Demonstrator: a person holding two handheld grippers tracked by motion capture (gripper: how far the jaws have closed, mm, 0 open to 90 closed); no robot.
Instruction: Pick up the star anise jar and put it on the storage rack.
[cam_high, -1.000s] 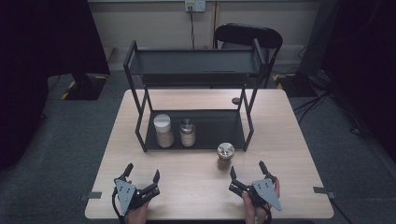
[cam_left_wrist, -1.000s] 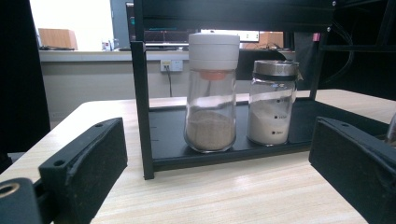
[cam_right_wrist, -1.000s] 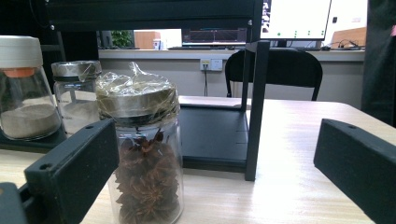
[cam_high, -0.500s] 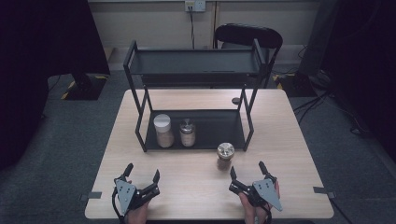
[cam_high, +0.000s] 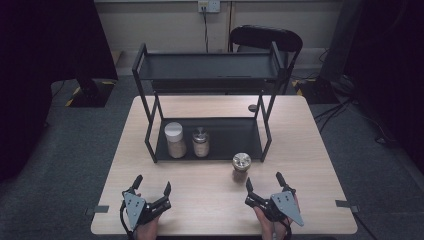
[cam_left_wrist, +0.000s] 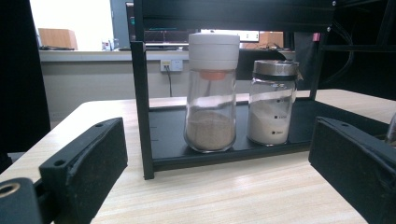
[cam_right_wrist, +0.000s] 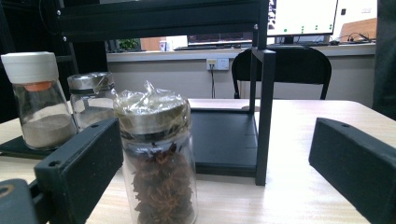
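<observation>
Table: pale wooden top, black metal two-tier rack far.
Jar: metal-lidded glass jar of star anise, near rack's right leg.
Right gripper: jaws apart, closing slightly, jar just beyond them.
Left gripper: jaws apart, empty.

A clear glass jar (film-wrapped metal lid) stands on the matt, pale wood-grain table.
</observation>
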